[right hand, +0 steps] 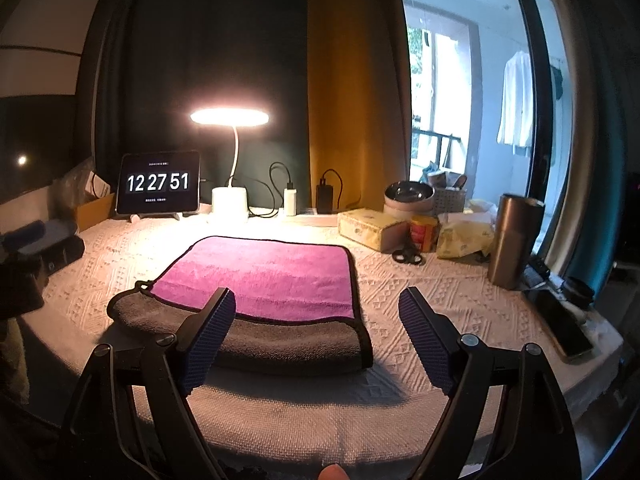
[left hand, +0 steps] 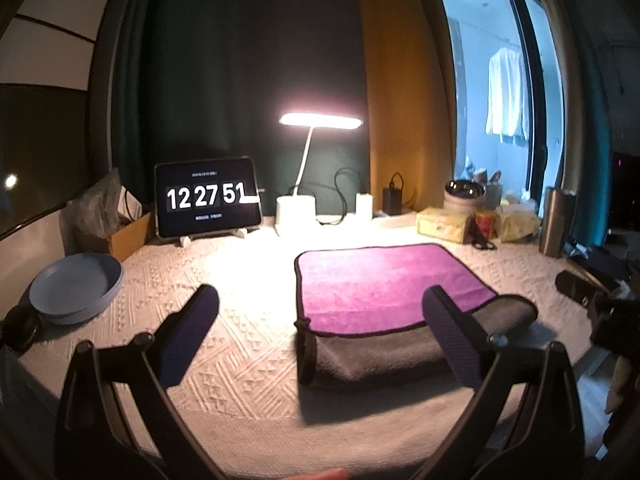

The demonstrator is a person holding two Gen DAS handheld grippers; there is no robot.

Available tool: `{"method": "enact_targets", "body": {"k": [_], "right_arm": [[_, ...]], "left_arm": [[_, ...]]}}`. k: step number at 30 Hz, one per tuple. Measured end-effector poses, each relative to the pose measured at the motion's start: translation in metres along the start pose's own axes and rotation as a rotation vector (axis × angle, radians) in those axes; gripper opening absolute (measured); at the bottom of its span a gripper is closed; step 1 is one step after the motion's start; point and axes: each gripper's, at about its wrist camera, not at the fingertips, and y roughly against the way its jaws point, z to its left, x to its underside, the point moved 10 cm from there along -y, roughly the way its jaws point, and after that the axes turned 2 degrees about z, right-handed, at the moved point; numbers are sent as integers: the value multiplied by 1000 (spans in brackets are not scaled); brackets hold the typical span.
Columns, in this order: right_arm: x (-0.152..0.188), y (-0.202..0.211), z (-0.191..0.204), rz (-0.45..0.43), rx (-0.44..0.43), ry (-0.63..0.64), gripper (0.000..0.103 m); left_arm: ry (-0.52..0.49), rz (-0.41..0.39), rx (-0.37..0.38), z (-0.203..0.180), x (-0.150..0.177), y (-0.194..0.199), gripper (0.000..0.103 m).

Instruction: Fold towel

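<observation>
Lower middle of the left wrist view: left gripper, fingers spread wide, nothing between them, hanging above the table near its front edge.
Towel: centre-right of this frame, purple face up over the far part, grey side showing in a thick rolled band along the near edge; one fold looks made already.
Right finger: drawn across the grey band in the picture; whether it touches the cloth cannot be told.
Left finger: over bare tablecloth, apart from the towel.
Plate: at the left edge of the frame, well apart from the towel.

Lower middle of the right wrist view: right gripper, fingers likewise apart and holding nothing.
Towel in this view: centre, slightly left, with its right-hand side edge just left of frame centre.
Hanging loop: at the left corner of the purple layer.
Scissors and steel cup: right of the towel, apart from it.

Advice for the next fold, as a judgement: pinch both layers together at the two near corners, lift only enough to clear the table, and lay edge on edge so the black trim lines up.
Risk: catching the top layer alone would let the grey band unroll; the plush cloth likely sags, so keep both hands level.
</observation>
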Motion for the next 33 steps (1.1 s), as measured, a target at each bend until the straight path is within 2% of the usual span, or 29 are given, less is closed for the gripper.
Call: {"method": "enact_targets", "body": {"k": [7,15,18,21,26,28,30,33], "right_arm": [[3,-26,-13,53,0,-1,80],[30,-78,-25,222,-51,-19,76],[42,-96,-27,279,-69,-32,71],[50,-109,-33,322,-88,-67,70],[62,-124,-38,373,-104,-84,69],[64,-126,-38,382,-110,-86,63],[64,-127,-39,382,-111,-82,61],[65,-128,-37,393,-112,-68,55]], "left_arm": [[1,137,62,-9,21,-40,102],[44,262,106,-10,44,-80,102],[67,306,120,-7,52,-91,101],[79,336,136,-5,57,-97,101],[80,389,145,-2,68,-108,83],[91,432,144,0,77,-114,65],[103,460,149,1,83,-117,54],[105,449,154,2,84,-116,47]]}}
